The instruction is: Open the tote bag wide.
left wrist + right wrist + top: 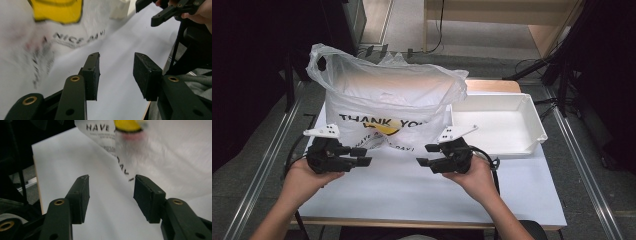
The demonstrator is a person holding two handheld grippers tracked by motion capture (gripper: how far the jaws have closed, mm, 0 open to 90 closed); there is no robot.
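A stuffed white plastic bag (387, 95) printed "THANK YOU" with a yellow smiley stands at the back left of the white table (412, 192). Just in front of its lower edge, my left gripper (365, 156) and right gripper (424, 155) are held above the table, jaws pointing toward each other. Both are open with nothing between the pads. In the left gripper view, the left gripper (116, 58) frames bare tabletop, with the bag (50, 30) up left and the right gripper (160, 16) at top right. The right gripper (112, 180) also frames tabletop, beside the bag (170, 157).
An empty white tray (532, 117) sits on the table's right, touching the bag's side. A wooden board (492, 86) lies behind it. Metal rails (267, 165) run along both sides of the table. The table's front edge is near the person's forearms.
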